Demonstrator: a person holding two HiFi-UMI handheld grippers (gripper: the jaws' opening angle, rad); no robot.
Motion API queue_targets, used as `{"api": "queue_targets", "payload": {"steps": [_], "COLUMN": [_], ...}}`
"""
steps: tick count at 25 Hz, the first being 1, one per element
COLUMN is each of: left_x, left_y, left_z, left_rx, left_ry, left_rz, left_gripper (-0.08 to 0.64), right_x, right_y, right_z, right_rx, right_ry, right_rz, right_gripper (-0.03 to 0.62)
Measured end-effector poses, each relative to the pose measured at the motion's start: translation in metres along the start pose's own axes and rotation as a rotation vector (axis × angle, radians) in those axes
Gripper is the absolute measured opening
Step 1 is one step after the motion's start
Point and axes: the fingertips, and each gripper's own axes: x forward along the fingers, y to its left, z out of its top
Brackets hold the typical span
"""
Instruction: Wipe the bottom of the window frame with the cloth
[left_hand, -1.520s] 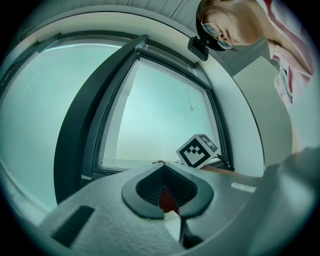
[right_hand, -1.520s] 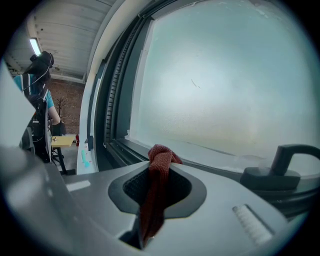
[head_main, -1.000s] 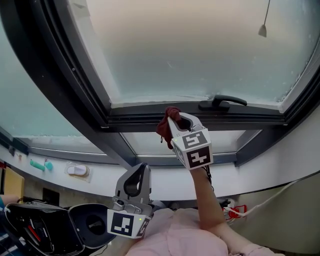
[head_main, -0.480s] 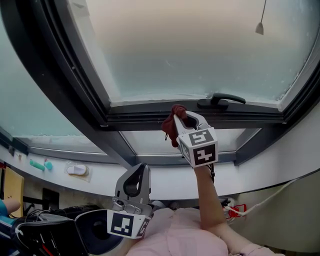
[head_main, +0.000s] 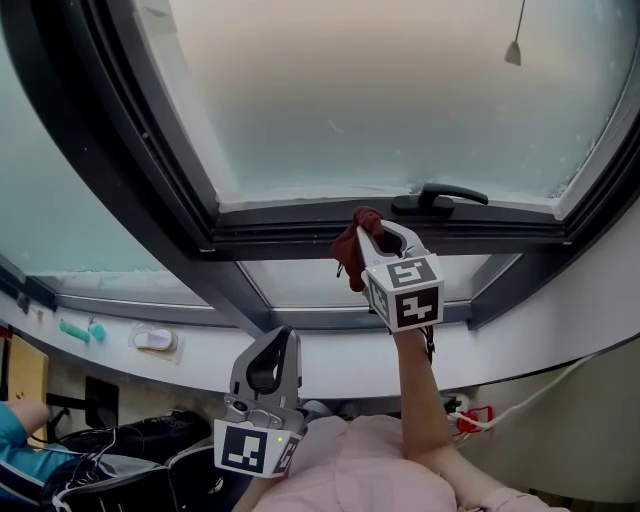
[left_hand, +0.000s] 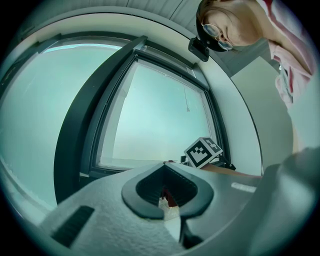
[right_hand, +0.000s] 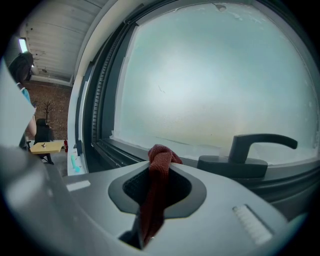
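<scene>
Head view: a dark window frame (head_main: 290, 238) holds frosted glass. The right claw (head_main: 372, 228), held up on an outstretched arm, is clamped on a dark red cloth (head_main: 349, 252). The bunched end of the cloth meets the bottom rail of the frame, just left of the black window handle (head_main: 442, 197). The left claw (head_main: 284, 336) hangs low, near the person's body and well apart from the window.

Left gripper view: the left claw (left_hand: 167, 172) has its jaws drawn together at the tips. It grips nothing that can be named; a small red and white speck in the hollow between them is too small to identify. Beyond it, the right gripper's marker cube (left_hand: 203, 152) sits at the bottom rail.

Right gripper view: the right claw (right_hand: 161, 162) is closed tight on the red cloth (right_hand: 156, 190), whose knotted end pokes out past the tips, towards the bottom rail (right_hand: 122, 150). The handle (right_hand: 252, 152) stands just to the right.

Judging by this, wiping looks under way, with the cloth about midway along the rail. No view shows which stretches are already clean. The part under the handle and both corners may still need passes.
</scene>
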Motion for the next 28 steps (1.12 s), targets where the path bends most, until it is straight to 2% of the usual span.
{"api": "queue_targets", "payload": {"steps": [28], "left_x": [0.007], "left_y": [-0.013], "left_z": [-0.002], "left_rx": [-0.002], "left_ry": [0.000], "left_rz": [-0.038], "left_gripper": [0.000], "right_x": [-0.019], "right_y": [-0.038], "right_z": [-0.007], "right_rx": [0.039], "right_ry": [-0.015], "right_rz": [-0.066], "right_gripper": [0.055]}}
